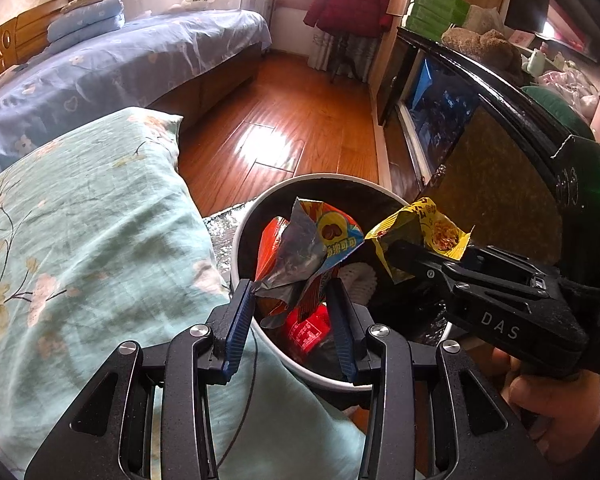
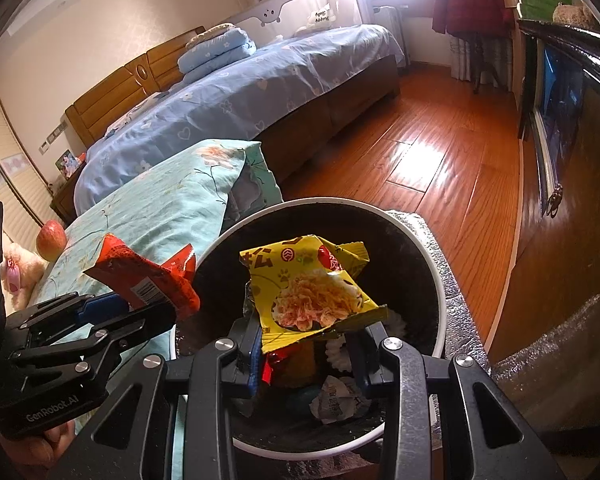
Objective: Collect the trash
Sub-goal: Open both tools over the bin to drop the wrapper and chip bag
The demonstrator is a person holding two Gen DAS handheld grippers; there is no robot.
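A round bin with a white rim (image 1: 340,178) (image 2: 328,200) stands on the floor below both grippers, with red wrappers (image 1: 308,328) and crumpled white paper (image 2: 336,400) inside. My left gripper (image 1: 290,296) (image 2: 156,312) is shut on a crumpled orange and silver snack wrapper (image 1: 300,248) (image 2: 140,268), held over the bin's left rim. My right gripper (image 2: 308,344) (image 1: 400,256) is shut on a yellow snack wrapper (image 2: 308,280) (image 1: 428,228), held above the bin's opening. A hand (image 1: 552,412) grips the right tool.
A teal floral pillow (image 1: 80,240) lies against the bin's left side. Behind it are a blue-covered bed (image 1: 120,68) and wood floor (image 1: 300,120). A dark cabinet (image 1: 480,160) runs along the right. An apple (image 2: 51,238) and a plush toy (image 2: 18,272) sit at far left. Silver foil mat (image 2: 460,300) underlies the bin.
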